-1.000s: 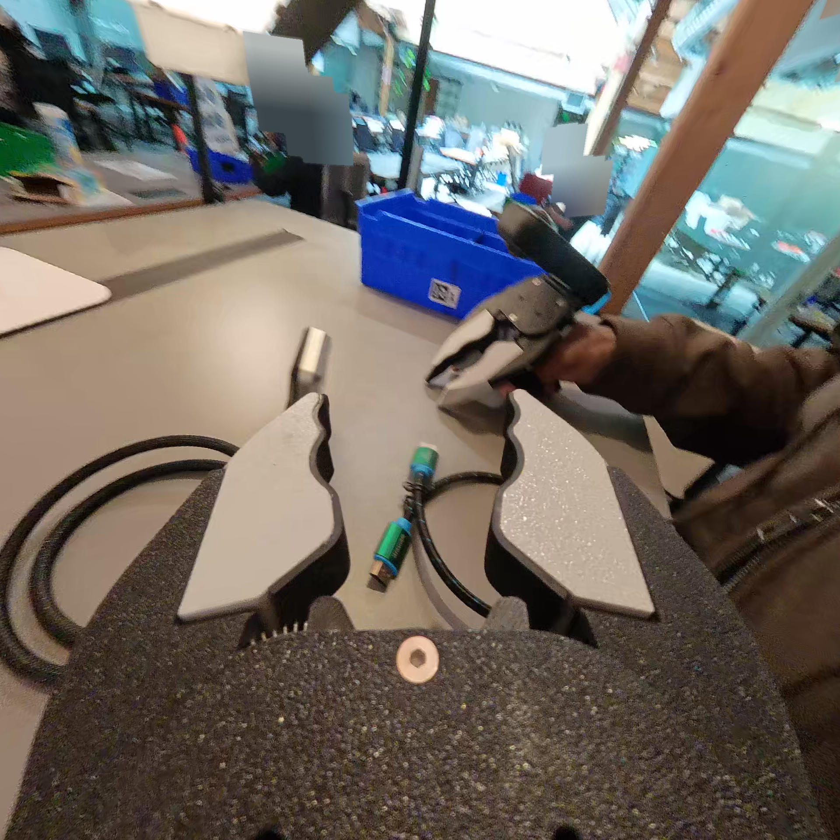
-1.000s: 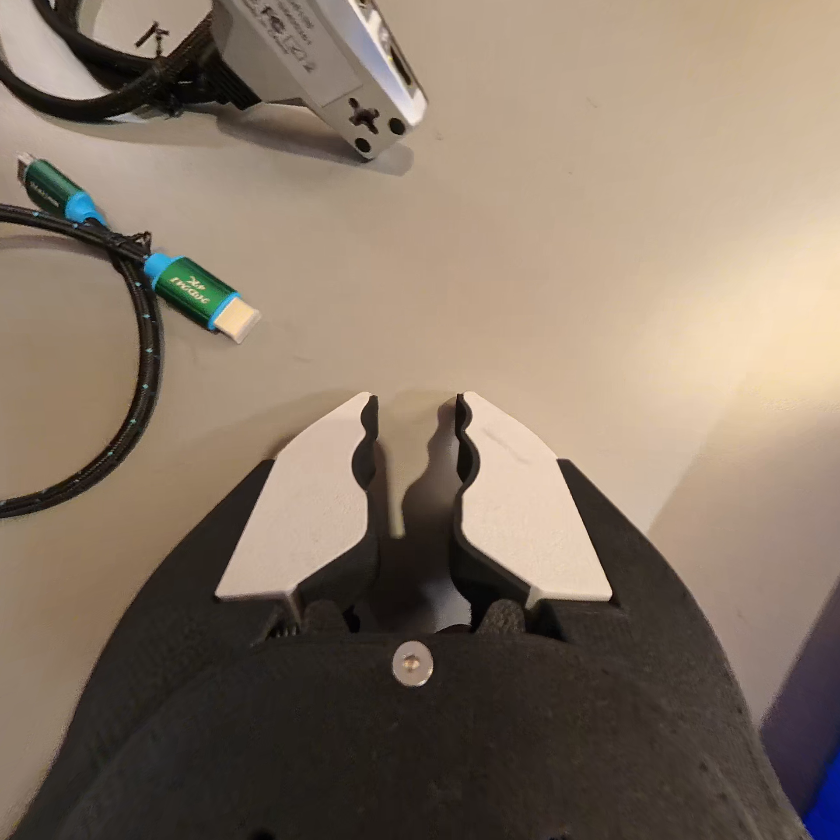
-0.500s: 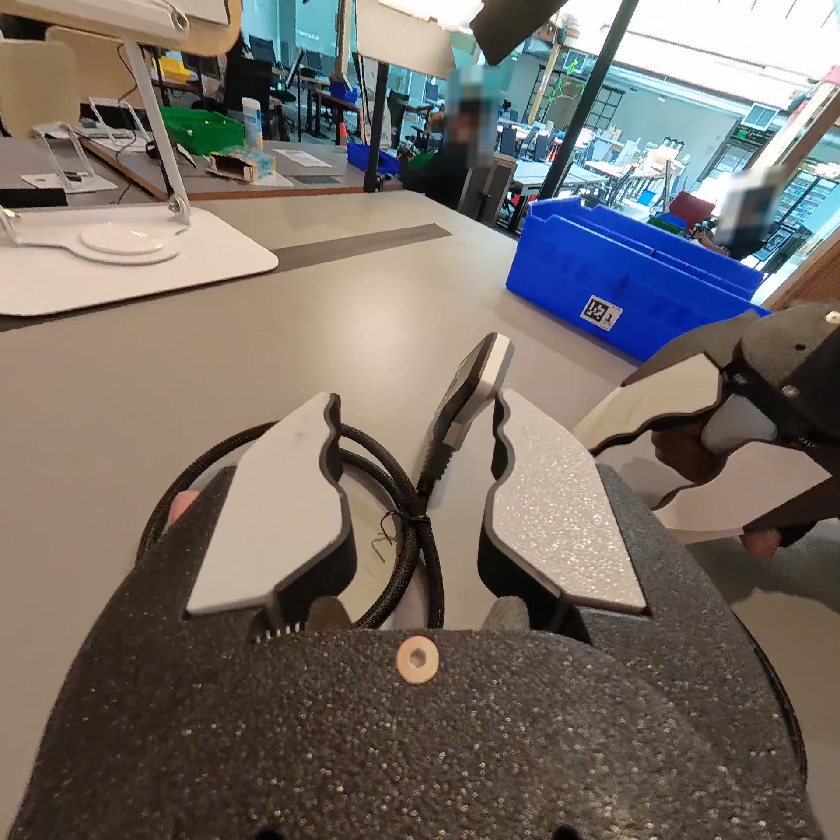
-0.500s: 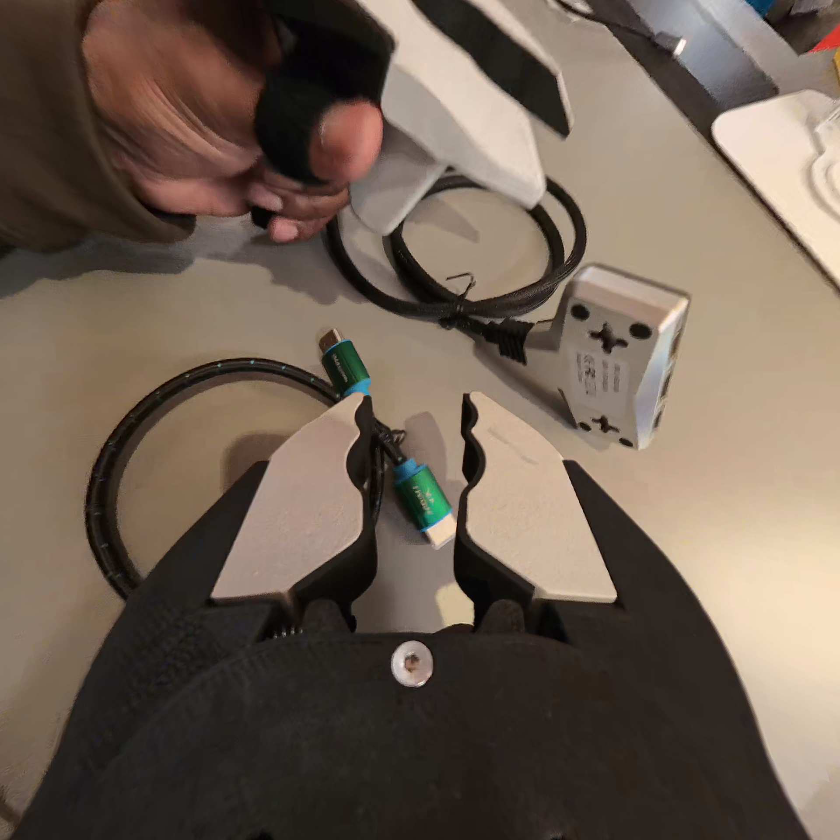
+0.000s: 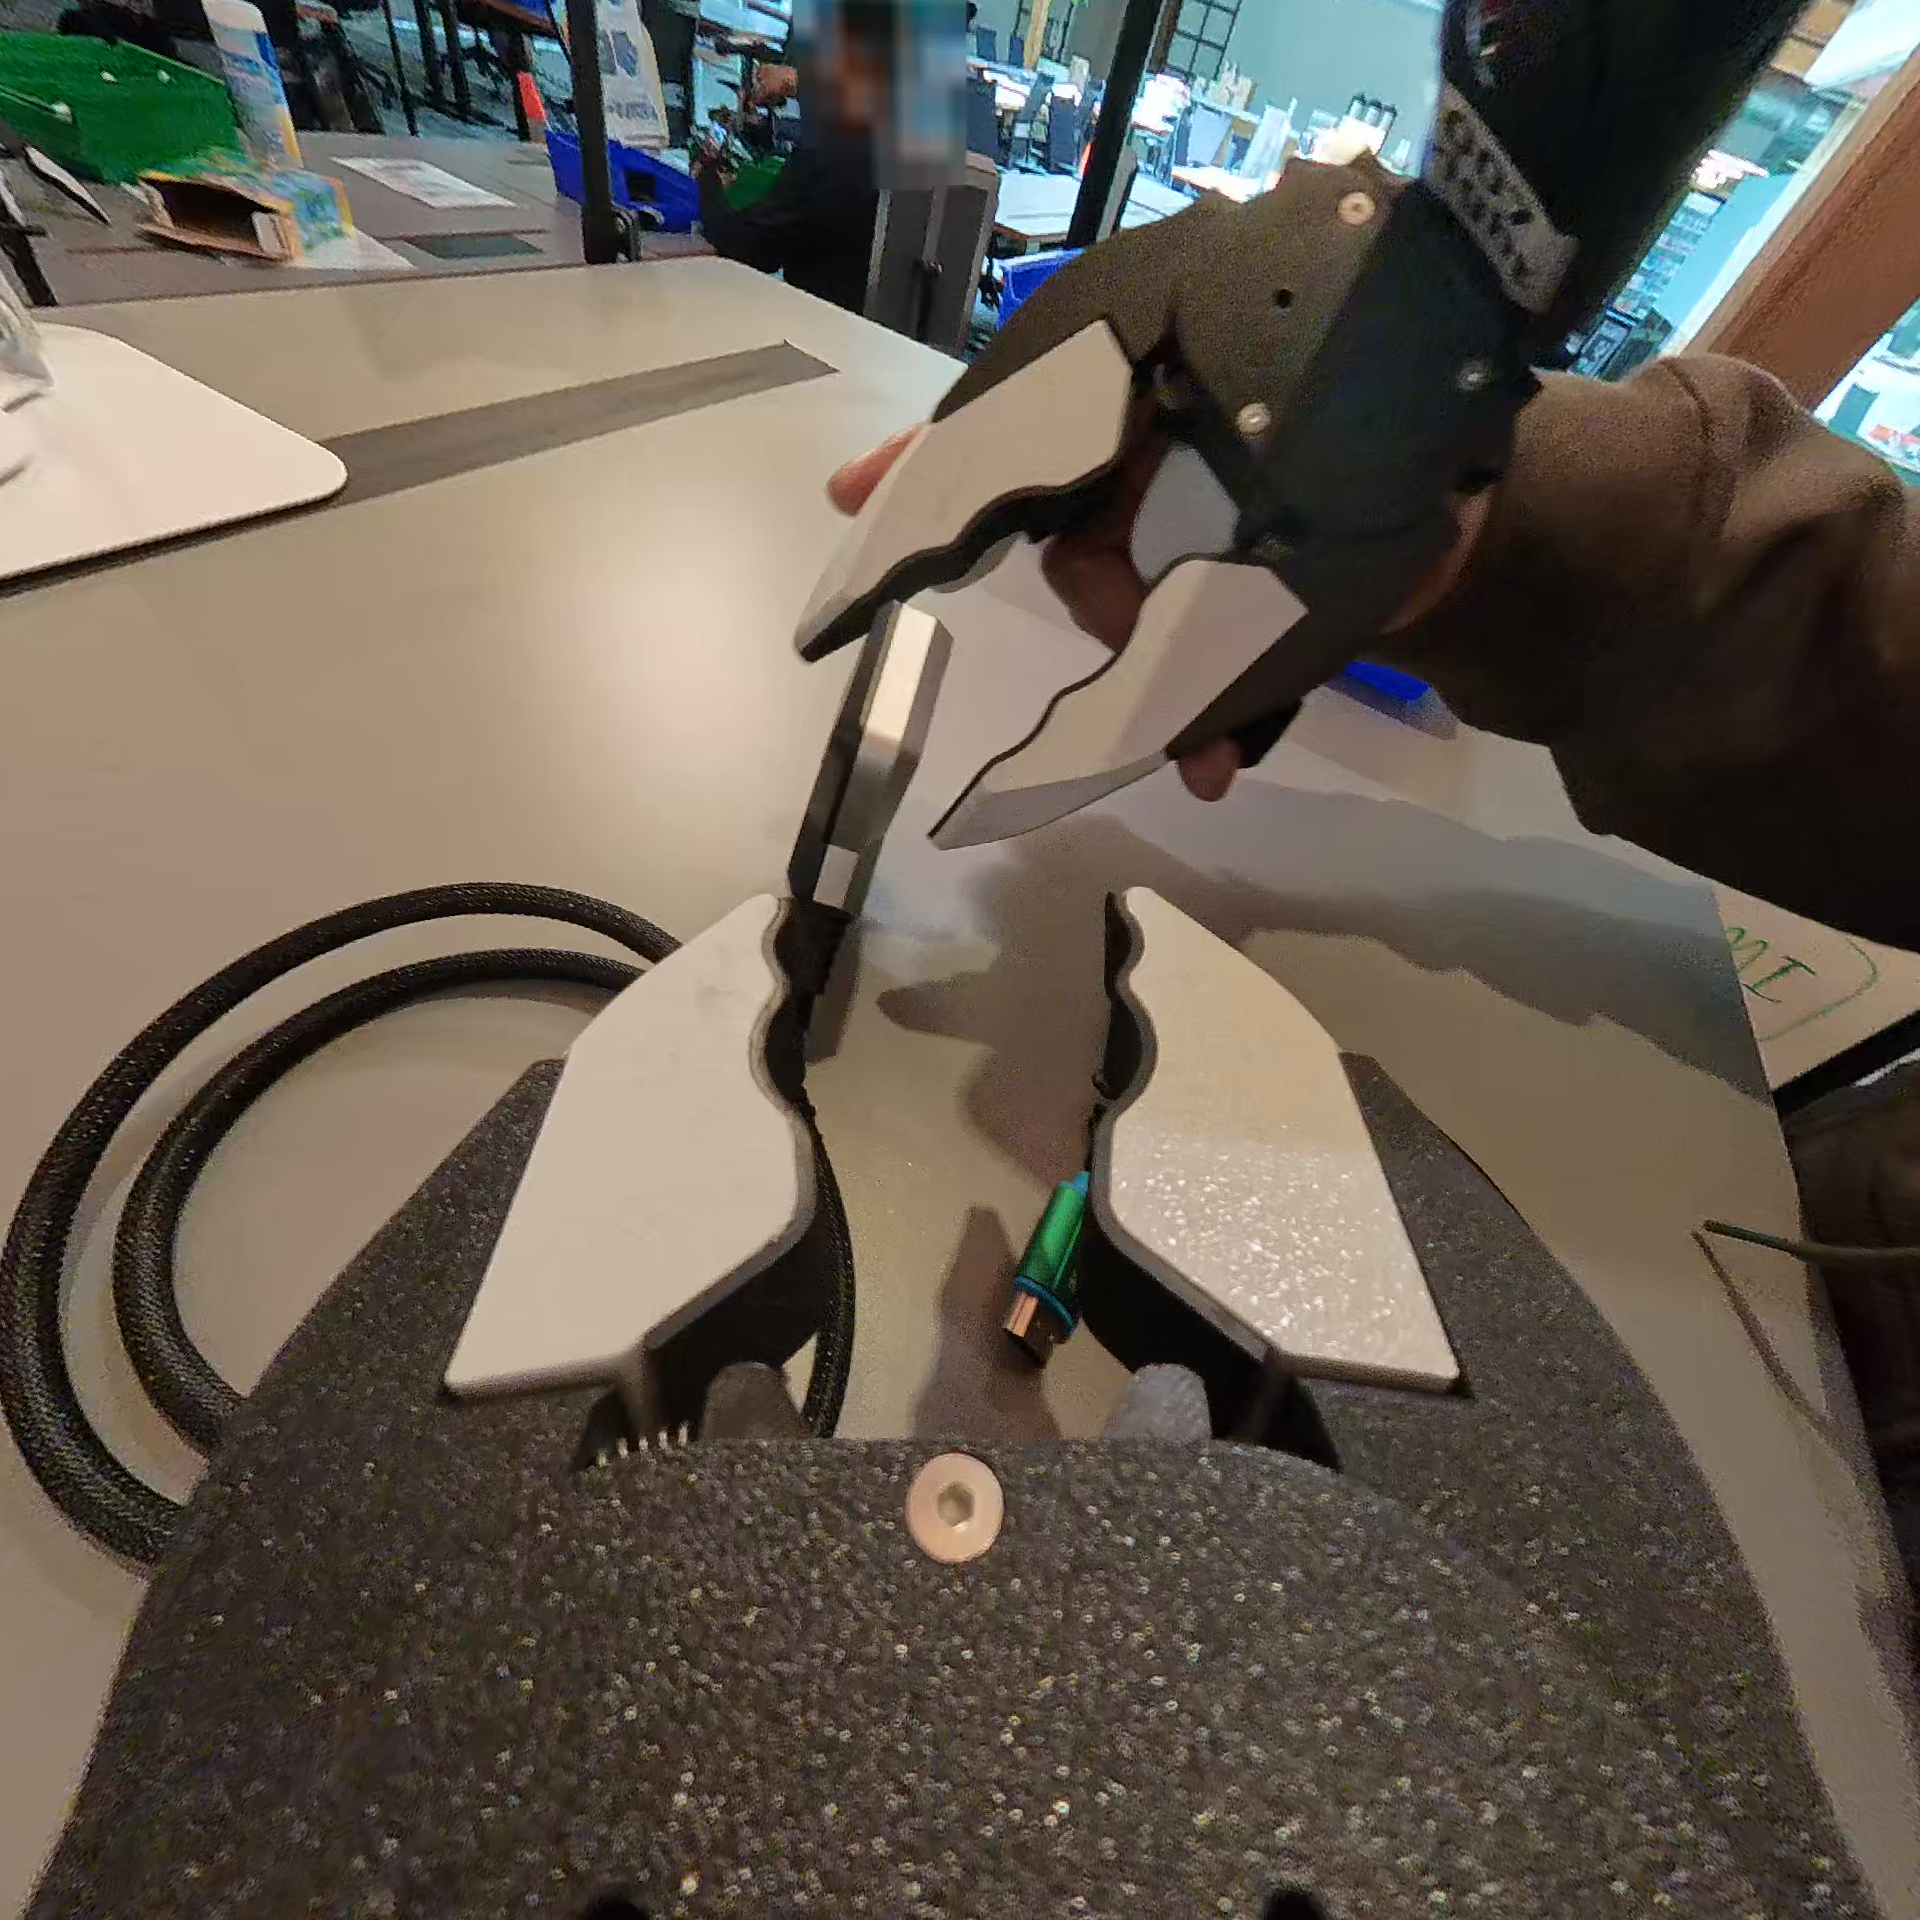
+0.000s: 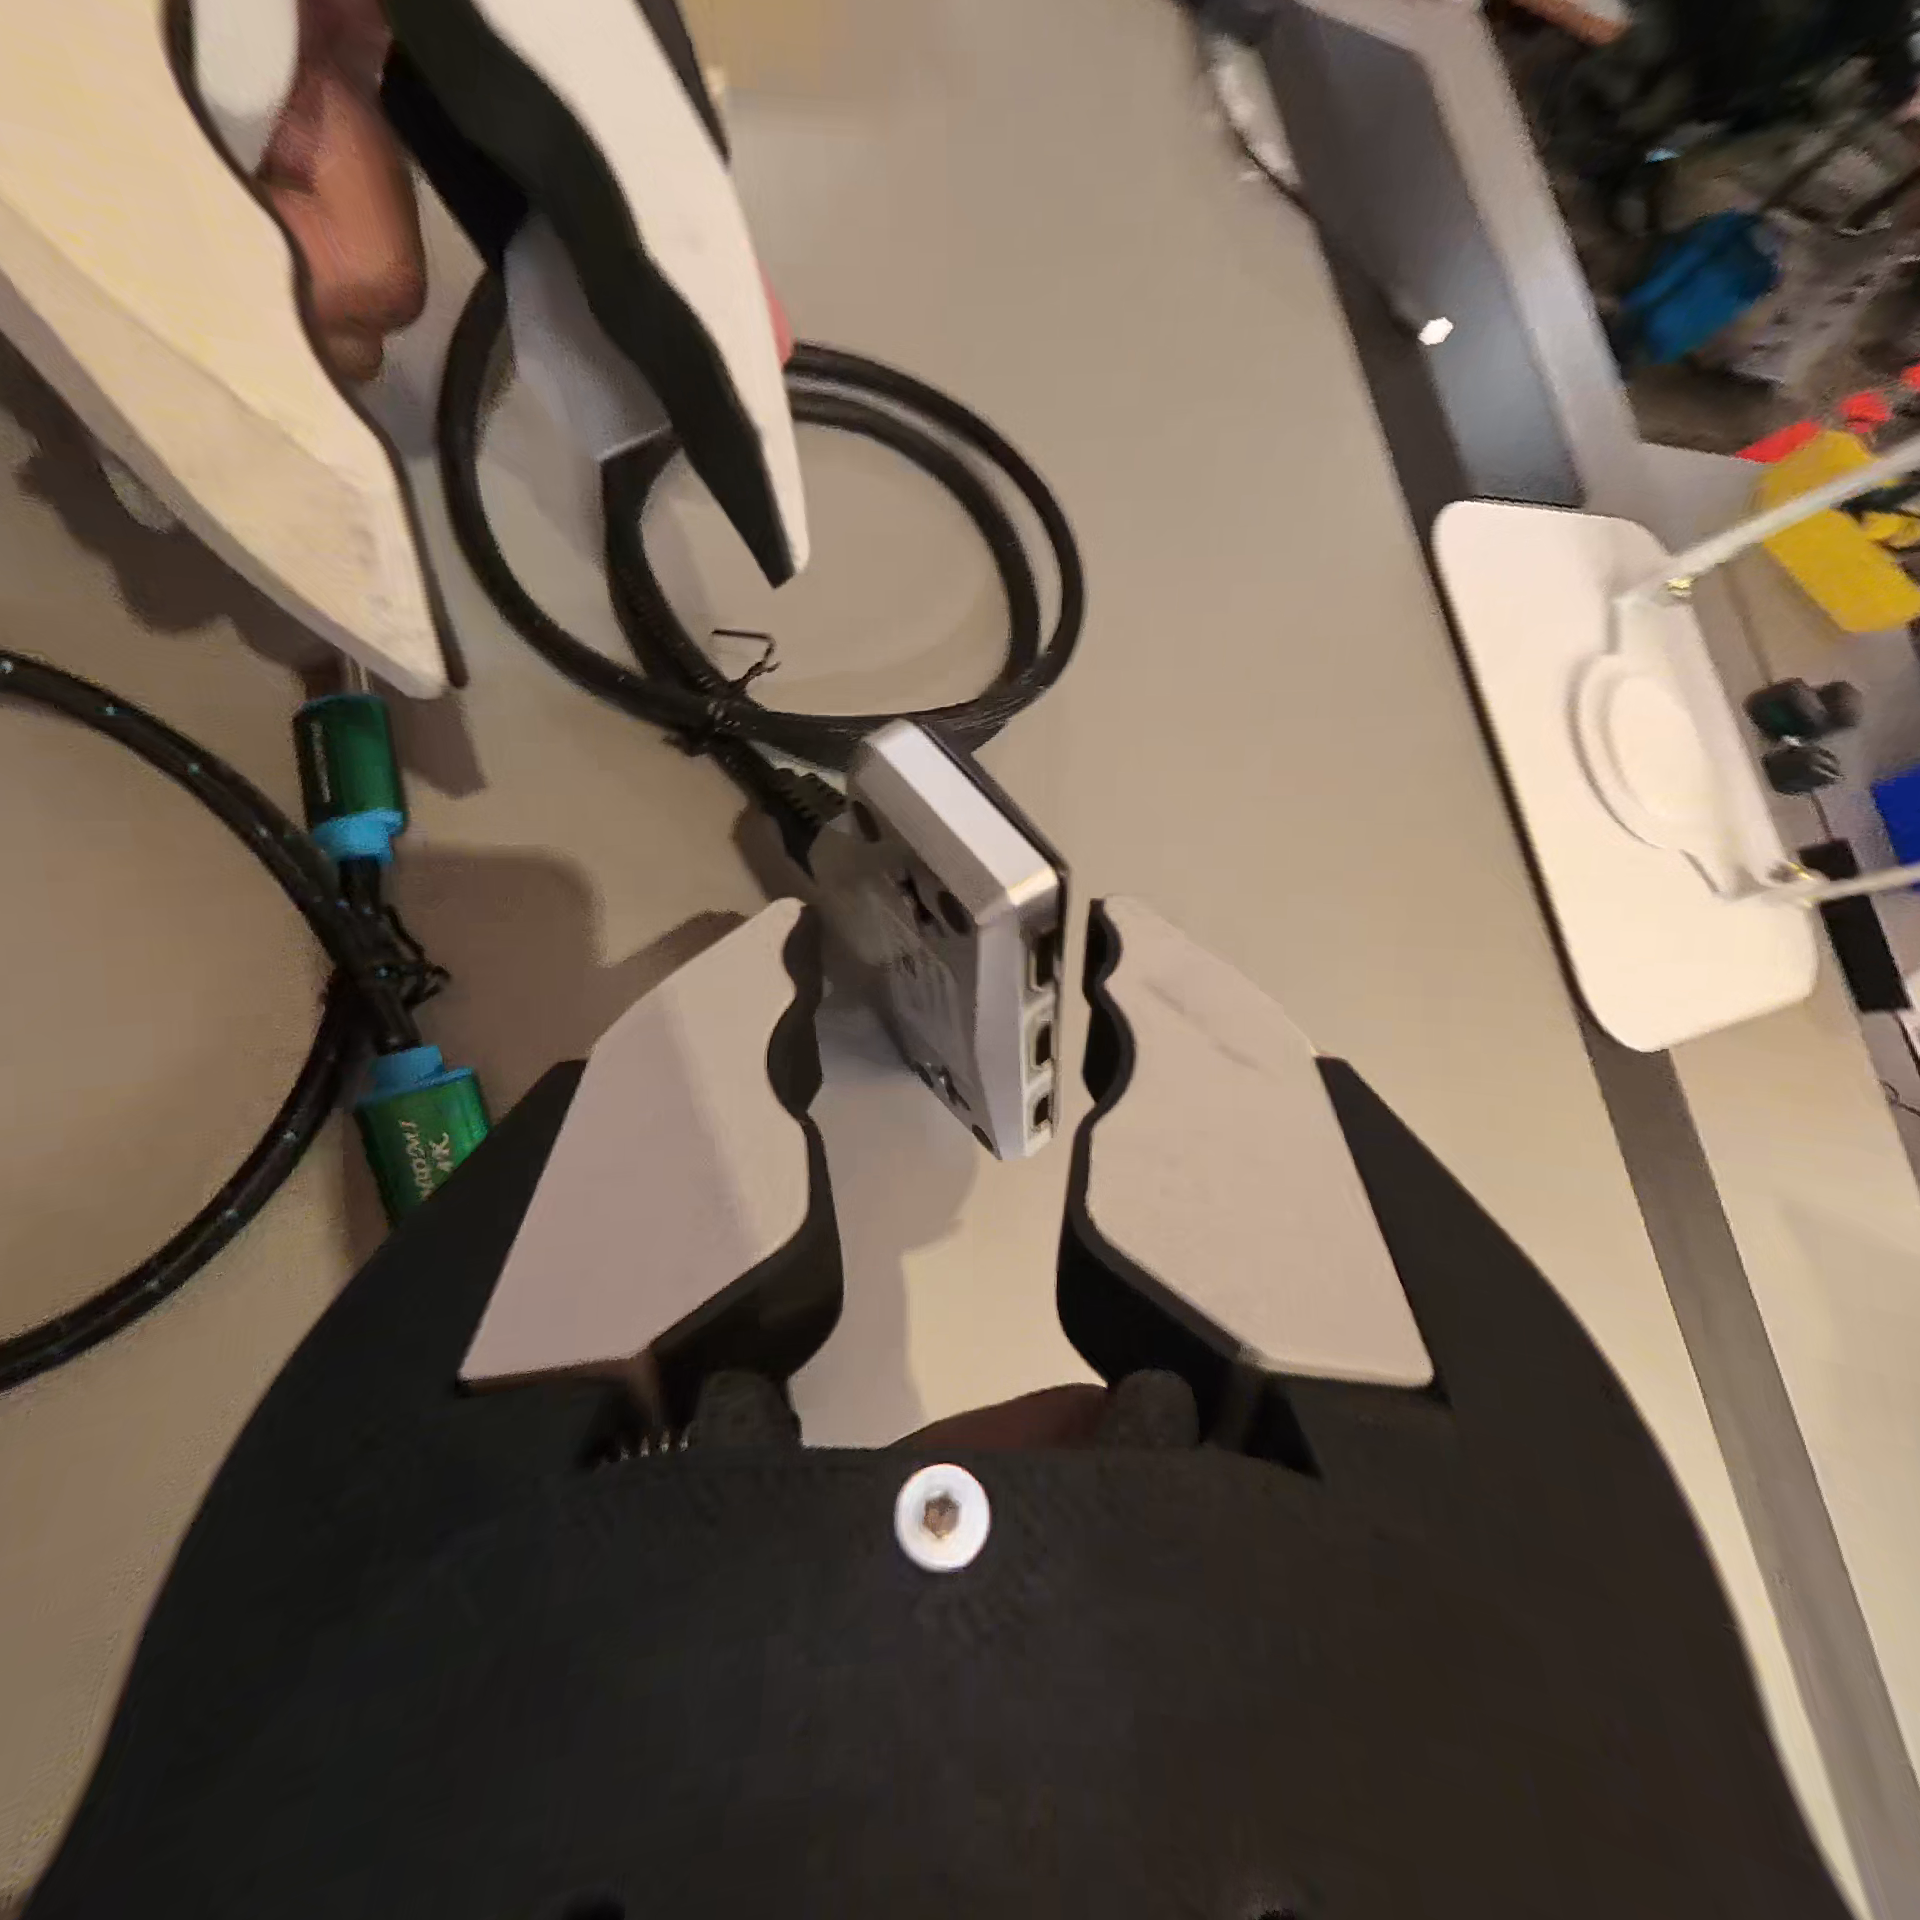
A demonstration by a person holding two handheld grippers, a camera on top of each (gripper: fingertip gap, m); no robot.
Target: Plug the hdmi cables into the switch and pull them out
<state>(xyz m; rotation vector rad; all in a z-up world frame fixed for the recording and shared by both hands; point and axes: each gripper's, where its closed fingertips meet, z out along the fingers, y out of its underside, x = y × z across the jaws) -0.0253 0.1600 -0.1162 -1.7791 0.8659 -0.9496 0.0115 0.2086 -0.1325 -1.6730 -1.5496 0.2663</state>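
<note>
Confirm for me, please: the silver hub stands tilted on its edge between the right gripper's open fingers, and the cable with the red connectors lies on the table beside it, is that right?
Not quite: the connectors are green with blue collars, not red, as the right wrist view shows. The rest holds: the silver hub stands tilted on its edge between the open fingers of the right gripper, on the table.

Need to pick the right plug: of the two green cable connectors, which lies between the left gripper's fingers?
The small-tipped green connector, lying beside the left gripper's right finger; the other green connector lies outside them.
</note>
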